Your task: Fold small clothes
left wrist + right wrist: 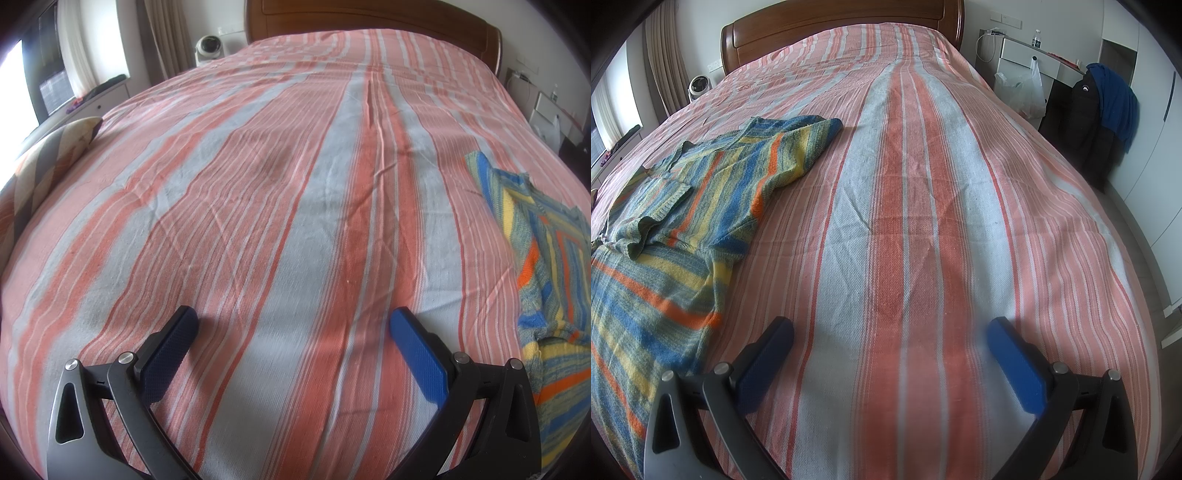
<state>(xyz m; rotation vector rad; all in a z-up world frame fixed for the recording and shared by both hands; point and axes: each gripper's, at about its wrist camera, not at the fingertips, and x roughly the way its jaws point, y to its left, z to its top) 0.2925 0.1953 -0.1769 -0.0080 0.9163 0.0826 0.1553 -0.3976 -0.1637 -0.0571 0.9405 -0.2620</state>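
Note:
A small knitted garment with blue, yellow, green and orange stripes (683, 206) lies rumpled on the striped bed (908, 206), at the left of the right wrist view. It also shows at the right edge of the left wrist view (550, 266). My left gripper (293, 317) is open and empty, low over bare bedspread, to the left of the garment. My right gripper (890, 328) is open and empty, low over bare bedspread, just right of the garment's lower part.
The bed (258, 184) has a wooden headboard (827, 26) at the far end. A patterned pillow (48, 158) lies at the bed's left edge. A white fan (208, 46) stands beside the headboard. A desk with a plastic bag (1023, 92) and hung clothes (1108, 99) stand to the right.

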